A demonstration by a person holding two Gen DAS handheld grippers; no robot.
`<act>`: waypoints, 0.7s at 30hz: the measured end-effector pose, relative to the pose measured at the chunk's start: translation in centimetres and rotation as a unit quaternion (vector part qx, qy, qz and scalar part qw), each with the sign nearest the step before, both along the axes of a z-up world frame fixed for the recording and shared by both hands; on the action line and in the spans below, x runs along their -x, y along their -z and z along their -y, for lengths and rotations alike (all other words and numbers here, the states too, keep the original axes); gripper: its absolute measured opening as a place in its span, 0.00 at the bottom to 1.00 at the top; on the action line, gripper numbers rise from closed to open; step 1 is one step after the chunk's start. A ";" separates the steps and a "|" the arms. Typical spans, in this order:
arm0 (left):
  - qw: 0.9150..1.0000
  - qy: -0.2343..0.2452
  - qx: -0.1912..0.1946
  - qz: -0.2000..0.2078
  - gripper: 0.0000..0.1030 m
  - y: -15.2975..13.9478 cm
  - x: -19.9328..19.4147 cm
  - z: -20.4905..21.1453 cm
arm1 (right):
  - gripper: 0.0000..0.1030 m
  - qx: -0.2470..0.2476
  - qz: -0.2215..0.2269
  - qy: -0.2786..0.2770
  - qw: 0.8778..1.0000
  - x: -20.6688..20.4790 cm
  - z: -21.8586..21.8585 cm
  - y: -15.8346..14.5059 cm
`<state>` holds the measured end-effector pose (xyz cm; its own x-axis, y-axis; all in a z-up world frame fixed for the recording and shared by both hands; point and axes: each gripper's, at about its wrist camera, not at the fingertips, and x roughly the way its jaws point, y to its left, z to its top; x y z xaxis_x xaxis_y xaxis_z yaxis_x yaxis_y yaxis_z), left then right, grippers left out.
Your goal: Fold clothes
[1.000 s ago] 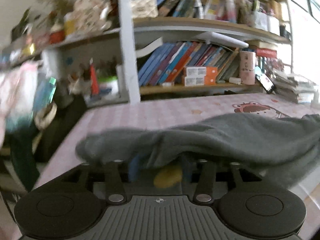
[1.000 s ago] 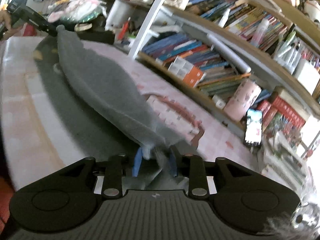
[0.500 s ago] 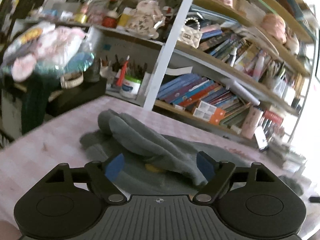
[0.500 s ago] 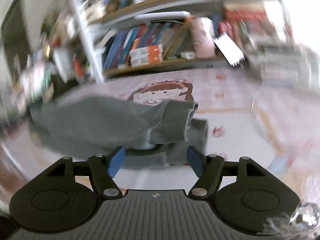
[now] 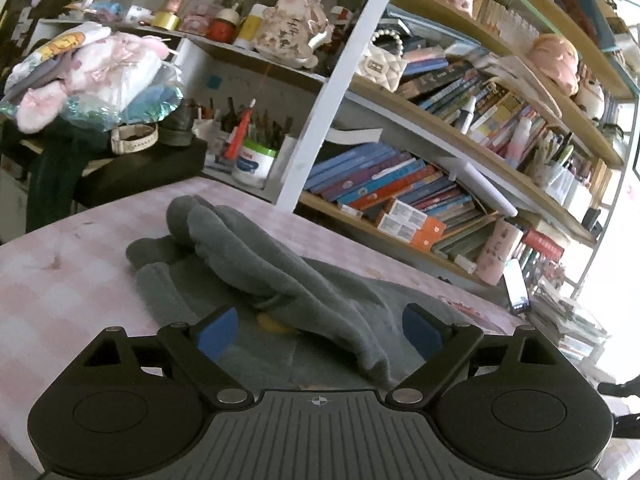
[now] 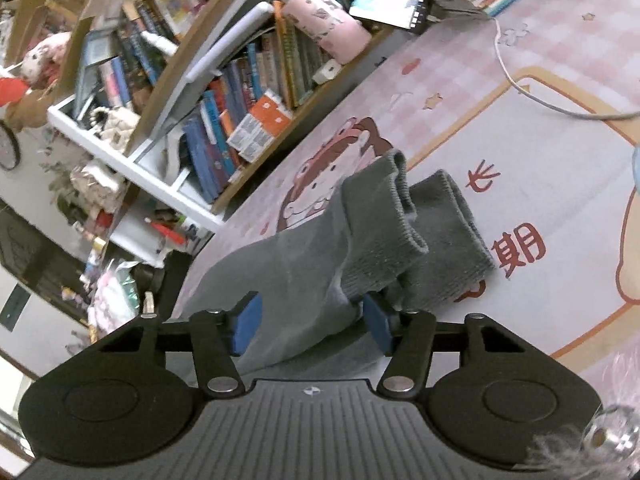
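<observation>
A grey garment (image 5: 256, 264) lies folded lengthwise on the pink checked table mat (image 5: 72, 264), its upper layer bunched into a ridge. My left gripper (image 5: 318, 312) hovers just in front of it, jaws wide and still opening, with nothing gripped. A yellow patch (image 5: 272, 324) peeks out under the fold. In the right wrist view the garment (image 6: 304, 256) ends in two ribbed cuffs (image 6: 400, 220), one lying over the other. My right gripper (image 6: 310, 304) is rolled to one side, and its jaws are closing with the upper layer of cloth between the blue pads (image 6: 244, 324), which are not pinching it.
A crowded bookshelf (image 5: 400, 184) runs along the table's far side, with a pink tumbler (image 6: 328, 28) and a phone (image 6: 384, 8) at its foot. A white cable (image 6: 520, 88) crosses the mat. A heap of soft toys and bags (image 5: 88, 76) sits at the far left.
Both grippers let go of the grey garment and spread their jaws; it dropped from a lifted drape to lie folded on the mat. The right gripper has rolled strongly to one side.
</observation>
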<state>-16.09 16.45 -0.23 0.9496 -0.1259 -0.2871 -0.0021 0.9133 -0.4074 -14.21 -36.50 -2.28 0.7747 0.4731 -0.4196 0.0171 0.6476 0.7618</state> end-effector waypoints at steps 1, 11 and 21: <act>1.000 -0.002 0.005 0.001 0.89 0.1 0.1 -0.3 | 0.52 -0.001 -0.004 0.004 1.000 -0.1 0.0 0.2; 0.999 0.011 0.039 -0.007 0.89 1.2 0.1 -1.0 | 0.39 0.010 -0.038 0.040 0.998 -1.8 -0.1 0.8; 0.999 -0.003 0.043 -0.007 0.89 1.3 0.3 -1.7 | 0.13 0.103 0.145 0.010 0.984 -0.2 -1.8 -5.0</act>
<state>-16.38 18.11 -1.53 0.9467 -0.1443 -0.2879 -0.0138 0.8750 -0.4838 -14.05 -34.65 2.76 0.8843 0.3846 -0.2648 -0.1676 0.7907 0.5889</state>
